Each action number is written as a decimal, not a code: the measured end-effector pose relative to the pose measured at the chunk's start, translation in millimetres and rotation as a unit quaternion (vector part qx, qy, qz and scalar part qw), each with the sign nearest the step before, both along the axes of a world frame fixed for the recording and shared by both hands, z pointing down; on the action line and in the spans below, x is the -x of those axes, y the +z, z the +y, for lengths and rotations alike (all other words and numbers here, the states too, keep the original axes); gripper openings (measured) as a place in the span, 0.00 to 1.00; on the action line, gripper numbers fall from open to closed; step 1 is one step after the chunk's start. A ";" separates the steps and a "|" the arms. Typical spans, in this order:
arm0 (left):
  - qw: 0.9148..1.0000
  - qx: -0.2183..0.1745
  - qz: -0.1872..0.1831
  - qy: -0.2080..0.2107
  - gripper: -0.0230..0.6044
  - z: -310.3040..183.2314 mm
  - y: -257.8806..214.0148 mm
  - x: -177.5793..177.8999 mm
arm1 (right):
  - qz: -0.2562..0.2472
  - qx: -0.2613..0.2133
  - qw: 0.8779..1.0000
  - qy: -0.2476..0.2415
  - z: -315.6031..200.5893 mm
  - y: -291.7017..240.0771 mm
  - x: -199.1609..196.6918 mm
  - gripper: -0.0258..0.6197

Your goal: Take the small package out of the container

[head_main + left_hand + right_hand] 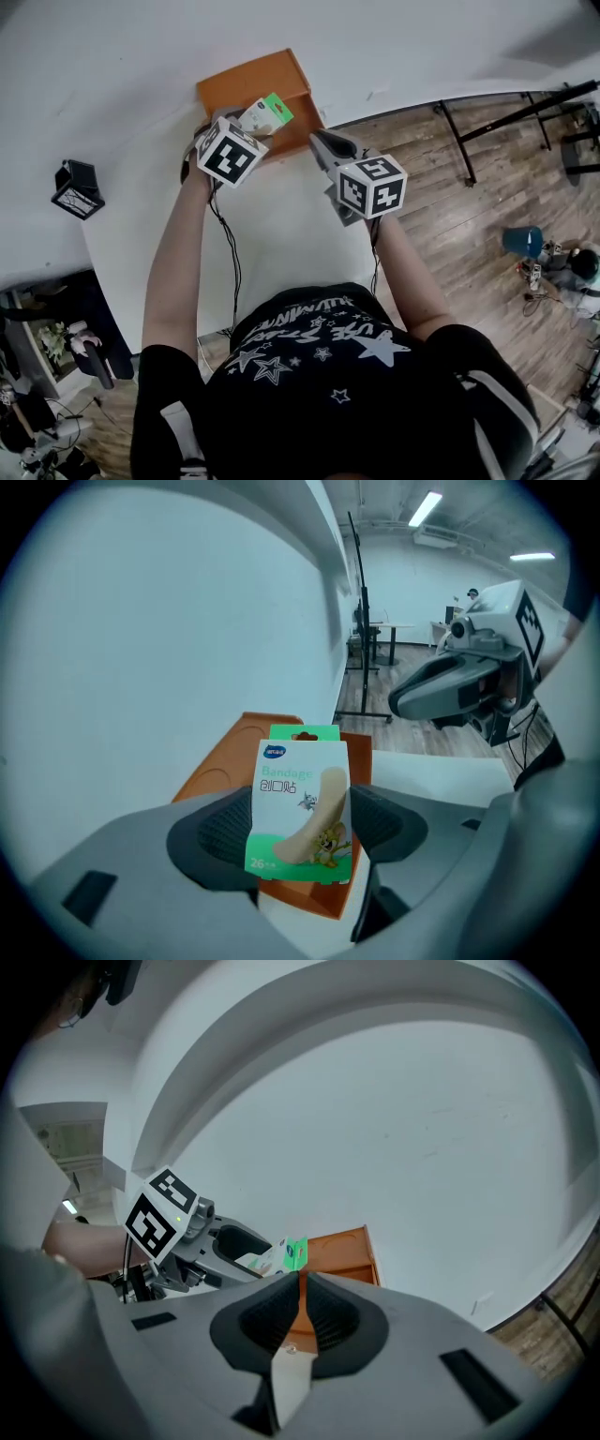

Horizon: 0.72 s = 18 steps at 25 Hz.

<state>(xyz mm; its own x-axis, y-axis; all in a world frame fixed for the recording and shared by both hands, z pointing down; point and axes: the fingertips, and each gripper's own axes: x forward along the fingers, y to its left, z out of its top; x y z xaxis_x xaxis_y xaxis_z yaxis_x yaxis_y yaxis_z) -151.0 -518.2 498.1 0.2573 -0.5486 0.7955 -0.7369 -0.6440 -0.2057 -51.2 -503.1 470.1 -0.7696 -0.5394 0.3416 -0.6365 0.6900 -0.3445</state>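
A small green-and-white bandage package (300,803) stands upright between the pads of my left gripper (302,822), which is shut on it. In the head view the package (265,114) sits over the near edge of the orange container (253,80), at the tip of the left gripper (251,122). Just right of the container, the right gripper (323,142) has its jaws together and holds nothing. In the right gripper view, my own right gripper (300,1283) points at the orange container (342,1249), with the package (287,1255) to the left of it.
The white table (281,225) curves away to a wood floor (450,187) on the right. A small black object (77,187) sits at the table's left. Black frame legs (487,122) and a blue object (522,241) stand on the floor.
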 end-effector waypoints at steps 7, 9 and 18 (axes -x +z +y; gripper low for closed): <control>0.996 -0.053 0.058 -0.048 0.60 66.2 -58.1 6.4 | -0.003 -0.024 1.000 -0.001 58.3 -30.9 2.5 0.12; 0.994 -0.064 0.074 -0.059 0.60 90.2 -69.4 13.4 | -0.004 -0.028 1.000 0.000 75.9 -37.7 8.2 0.12; 0.973 -0.149 0.117 -0.130 0.60 195.2 -105.5 65.3 | -0.029 -0.044 0.998 0.016 159.0 -58.6 30.1 0.12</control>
